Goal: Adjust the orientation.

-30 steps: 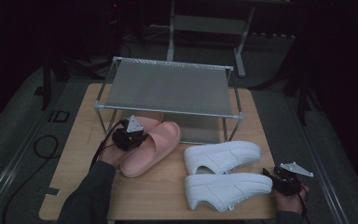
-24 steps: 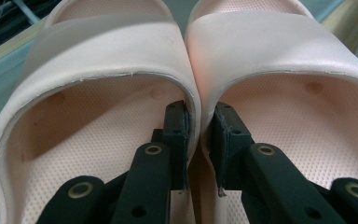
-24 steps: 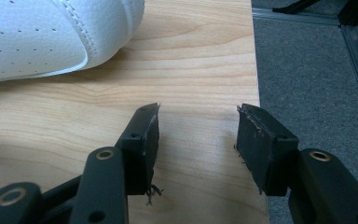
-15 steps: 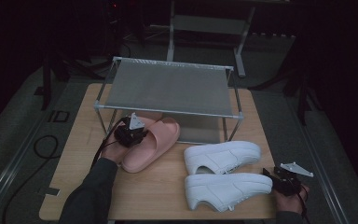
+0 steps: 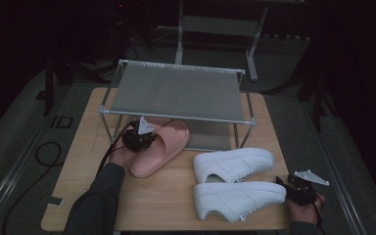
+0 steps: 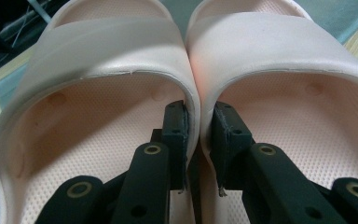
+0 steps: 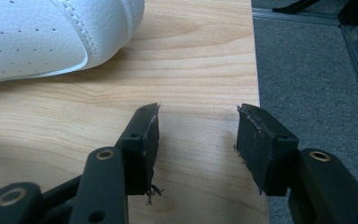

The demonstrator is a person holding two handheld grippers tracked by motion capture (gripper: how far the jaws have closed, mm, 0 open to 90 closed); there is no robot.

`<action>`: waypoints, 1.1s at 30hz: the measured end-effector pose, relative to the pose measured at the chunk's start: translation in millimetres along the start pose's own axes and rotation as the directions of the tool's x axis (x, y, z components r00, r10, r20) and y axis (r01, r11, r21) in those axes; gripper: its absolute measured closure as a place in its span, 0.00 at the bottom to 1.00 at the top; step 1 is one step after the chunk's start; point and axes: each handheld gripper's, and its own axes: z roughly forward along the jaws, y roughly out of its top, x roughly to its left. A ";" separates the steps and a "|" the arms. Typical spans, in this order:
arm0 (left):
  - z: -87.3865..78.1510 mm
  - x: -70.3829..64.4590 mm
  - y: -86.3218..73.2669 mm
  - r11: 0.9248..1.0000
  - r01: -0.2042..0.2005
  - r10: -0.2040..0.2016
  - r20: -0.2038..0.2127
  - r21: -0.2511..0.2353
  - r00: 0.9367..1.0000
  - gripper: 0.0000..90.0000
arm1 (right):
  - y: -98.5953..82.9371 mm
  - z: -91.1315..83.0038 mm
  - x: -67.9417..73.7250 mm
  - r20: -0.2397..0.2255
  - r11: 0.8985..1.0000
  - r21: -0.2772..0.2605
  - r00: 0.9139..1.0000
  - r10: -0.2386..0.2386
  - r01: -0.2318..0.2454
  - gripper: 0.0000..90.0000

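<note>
Two pink slippers (image 5: pixel 162 142) lie side by side at the front left of the metal rack (image 5: pixel 176 93), toes under its shelf. My left gripper (image 5: pixel 138 137) is at their heel end. In the left gripper view it (image 6: pixel 199 112) is shut on the two touching inner walls of the left slipper (image 6: pixel 98 56) and the right slipper (image 6: pixel 279 51), pinching them together. My right gripper (image 5: pixel 298 188) rests at the table's front right corner, just right of the nearer white sneaker (image 5: pixel 237 198). It (image 7: pixel 198 114) stands open over bare wood, with the sneaker (image 7: pixel 37 37) to its upper left.
A second white sneaker (image 5: pixel 232 164) lies behind the first, in front of the rack's right legs. The wooden table (image 5: pixel 88 147) ends just right of my right gripper, with grey floor (image 7: pixel 317 70) beyond. Cables trail off the table's left side.
My left gripper has pushed the pair of slippers a little forward, toward the rack. The right gripper and both sneakers have stayed put.
</note>
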 end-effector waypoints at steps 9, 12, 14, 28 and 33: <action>4.6 -2.1 -1.1 1.000 -0.012 0.012 -0.019 0.007 1.000 0.85 | 0.0 0.0 0.0 0.000 1.000 0.000 1.000 0.000 0.000 0.53; 5.3 -1.5 -1.6 1.000 -0.013 0.013 -0.020 0.007 1.000 0.85 | 0.0 0.0 0.0 0.000 1.000 0.000 1.000 0.000 0.000 0.53; 5.3 -0.7 -1.9 1.000 -0.016 0.016 -0.021 0.010 1.000 0.84 | 0.0 -0.1 0.0 0.000 1.000 0.000 1.000 0.000 0.000 0.53; 7.9 -0.1 -1.9 1.000 -0.003 0.003 -0.046 0.005 0.999 0.81 | -0.1 -0.2 0.0 0.000 1.000 0.001 1.000 0.000 0.000 0.53; 7.7 0.6 -1.9 1.000 0.021 -0.020 -0.064 0.006 0.998 0.72 | -0.1 -0.2 -0.1 -0.001 1.000 0.000 1.000 -0.001 0.001 0.53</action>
